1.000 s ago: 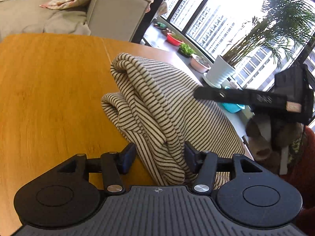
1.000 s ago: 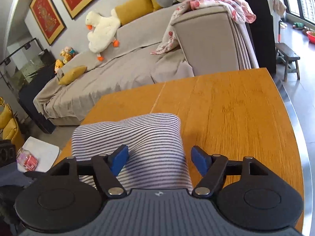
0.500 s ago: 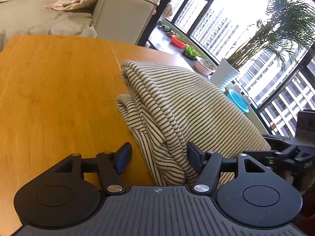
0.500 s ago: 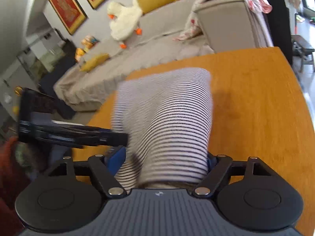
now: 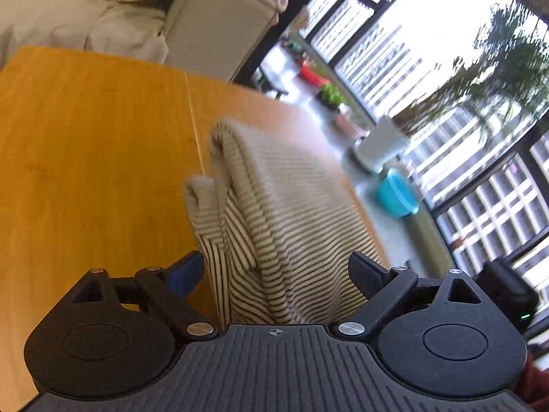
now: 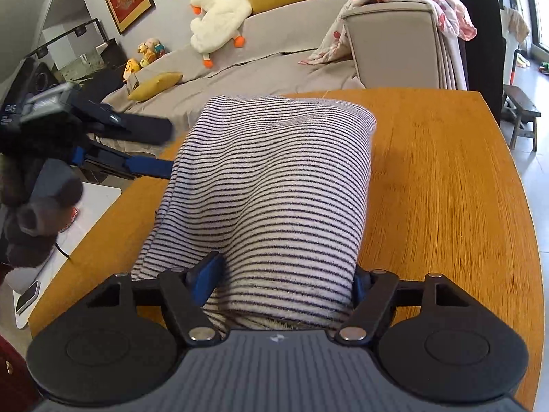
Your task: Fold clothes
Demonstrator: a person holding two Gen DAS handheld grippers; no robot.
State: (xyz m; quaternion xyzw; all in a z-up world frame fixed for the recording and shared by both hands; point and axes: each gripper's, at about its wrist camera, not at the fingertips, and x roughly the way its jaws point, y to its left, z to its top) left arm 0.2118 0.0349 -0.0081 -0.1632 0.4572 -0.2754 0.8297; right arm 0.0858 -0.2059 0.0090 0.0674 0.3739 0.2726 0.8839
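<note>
A folded cream garment with thin dark stripes [image 6: 274, 178] lies on the wooden table [image 6: 446, 206]. The garment's near end bulges between the jaws of my right gripper [image 6: 284, 276], which are closing, both blue pads against the cloth. In the left wrist view the striped garment [image 5: 274, 213] runs away from my left gripper [image 5: 276, 267]. Its jaws are opening wide, with the folded edge between them and the pads off the cloth. From the right wrist view, the left gripper [image 6: 164, 149] shows open at the garment's left side.
The table's curved edge [image 6: 528, 213] is at the right, with a stool [image 6: 521, 110] beyond it. A grey sofa [image 6: 394, 44] with a pink blanket stands behind the table. Plant pots and a teal bowl [image 5: 398, 199] sit by the window.
The left jaws have spread apart and let go of the folded edge. The right gripper moved in over the garment's end, and its jaws narrowed onto the cloth.
</note>
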